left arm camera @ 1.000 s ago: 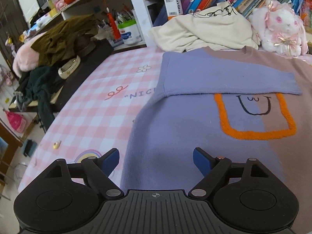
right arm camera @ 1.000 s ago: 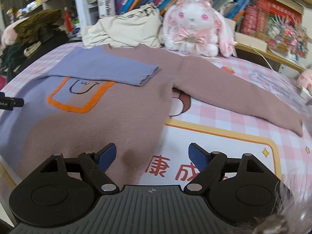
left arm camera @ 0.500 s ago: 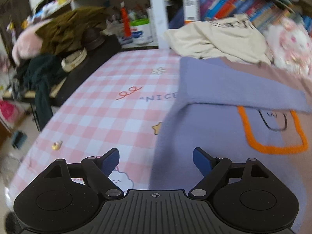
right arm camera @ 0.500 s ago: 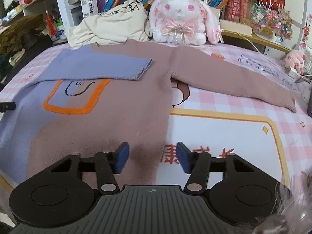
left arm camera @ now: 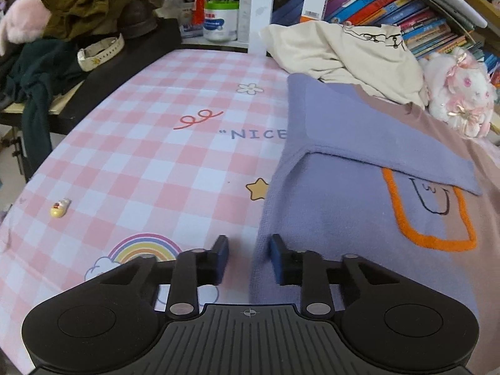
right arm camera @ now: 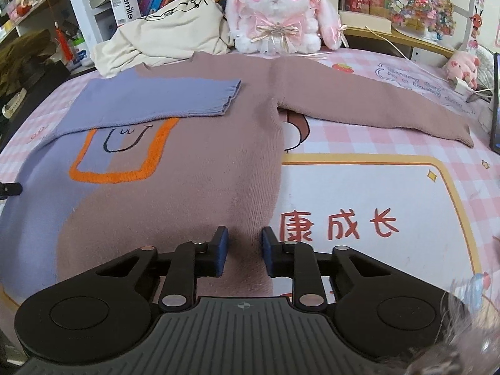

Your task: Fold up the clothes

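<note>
The sweater [right arm camera: 193,168] lies flat on the bed [left arm camera: 150,162], front up, its hem towards the near edge and its neck towards the far edge, where the shelves stand. It is half purple, half dusty pink, with an orange outline [right arm camera: 125,168] stitched on the chest. The purple sleeve [right arm camera: 156,100] is folded across the chest, its ribbed cuff ending near the middle of the body. The pink sleeve [right arm camera: 375,103] is stretched out flat towards the bed's right side.

The left gripper [left arm camera: 248,257] sits low at the sweater's purple side edge near the hem. Its fingers [left arm camera: 278,259] are half closed with a clear gap between them; one sits over the purple knit, the other over the checked bed cover, and the garment's edge runs up between them, not pinched as far as I can see. The right gripper [right arm camera: 243,254] is at the pink side of the hem, its fingers [right arm camera: 220,251] likewise narrowed but apart, pink knit lying between them ungripped.

At the far edge, a cream garment [right arm camera: 168,34] is heaped just beyond the sweater's neck, with a plush rabbit [right arm camera: 275,12] beside it. Books [left arm camera: 375,6] fill the shelf behind. A small toy [left arm camera: 60,207] lies on the cover near the bed's left edge.
</note>
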`<state>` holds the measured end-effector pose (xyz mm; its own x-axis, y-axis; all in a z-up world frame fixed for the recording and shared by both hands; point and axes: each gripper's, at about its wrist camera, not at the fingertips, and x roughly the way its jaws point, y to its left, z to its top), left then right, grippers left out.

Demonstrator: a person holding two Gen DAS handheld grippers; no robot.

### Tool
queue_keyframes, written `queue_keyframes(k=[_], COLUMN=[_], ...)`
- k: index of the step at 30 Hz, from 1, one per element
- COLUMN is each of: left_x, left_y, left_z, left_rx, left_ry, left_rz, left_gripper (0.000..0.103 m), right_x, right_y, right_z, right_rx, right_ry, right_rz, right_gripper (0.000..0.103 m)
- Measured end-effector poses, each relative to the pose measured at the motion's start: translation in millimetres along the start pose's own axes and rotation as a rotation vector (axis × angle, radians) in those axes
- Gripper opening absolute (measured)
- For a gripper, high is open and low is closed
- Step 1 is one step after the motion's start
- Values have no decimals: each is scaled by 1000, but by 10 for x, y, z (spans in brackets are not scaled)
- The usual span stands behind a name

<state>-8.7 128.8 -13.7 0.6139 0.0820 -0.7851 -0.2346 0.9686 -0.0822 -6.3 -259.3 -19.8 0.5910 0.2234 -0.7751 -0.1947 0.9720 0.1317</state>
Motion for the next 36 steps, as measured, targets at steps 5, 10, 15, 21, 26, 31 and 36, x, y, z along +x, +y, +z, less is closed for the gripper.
queue_keyframes(k=[5, 10, 15, 21, 26, 31, 36], left_x=[-23, -35, -68, -299, -314, -249, -271], left_y=[21, 107, 65, -188, -552, -850, -1053], left_z=[18, 32, 76, 68, 35, -90, -230], left_rx=[23, 25, 31, 32, 140, 177, 166], left_ry=[-8, 3, -4, -163, -178, -138, -117], left_rz=[31, 42, 84, 125, 102, 100, 96], left_gripper=[7, 7, 22, 78, 82, 86, 89], right_x=[-13, -28, -56, -90, -56, -36, 9], right_y=[148, 211, 107, -19, -197, -351, -543], right_z=[-17, -36, 3, 50, 92, 119, 151], right_rx=[-64, -110, -98, -84, -58, -60, -45], right_ry=[16, 17, -13, -50, -50, -51, -45], right_rz=[53, 75, 54, 28, 20, 14, 5], right_gripper=[12, 12, 25, 50, 55, 59, 60])
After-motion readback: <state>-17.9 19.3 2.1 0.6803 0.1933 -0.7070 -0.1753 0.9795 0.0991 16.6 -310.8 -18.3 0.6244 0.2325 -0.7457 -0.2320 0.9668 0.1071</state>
